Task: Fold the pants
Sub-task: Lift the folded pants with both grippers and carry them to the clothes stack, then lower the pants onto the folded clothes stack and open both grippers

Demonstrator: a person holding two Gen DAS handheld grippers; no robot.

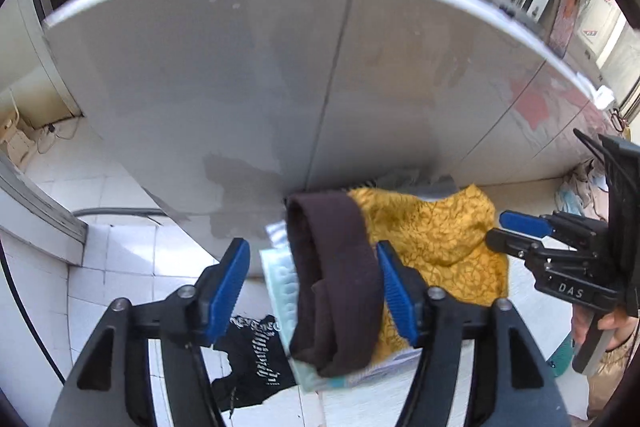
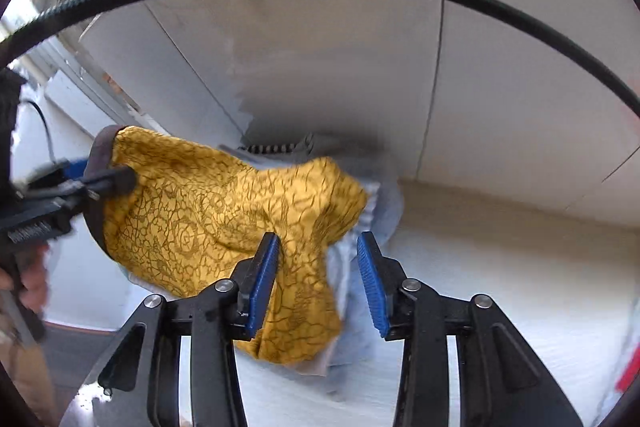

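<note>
The fold looked finished, and the step in hand seemed to be letting go. The yellow patterned pants (image 1: 436, 247), thin crinkly fabric with a thick brown waistband (image 1: 332, 279), lay bunched on pale folded laundry (image 2: 360, 283) at the white table's (image 1: 240, 67) near edge. The left gripper (image 1: 312, 287) stood spread around the waistband, the right gripper (image 2: 316, 283) spread astride a leg end; neither pinched. Next, both probably needed lifting clear without snagging cloth.

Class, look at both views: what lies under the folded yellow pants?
Under the yellow pants a pale blue-grey cloth shows, with a striped edge behind. Whatever lies further underneath is covered.
</note>
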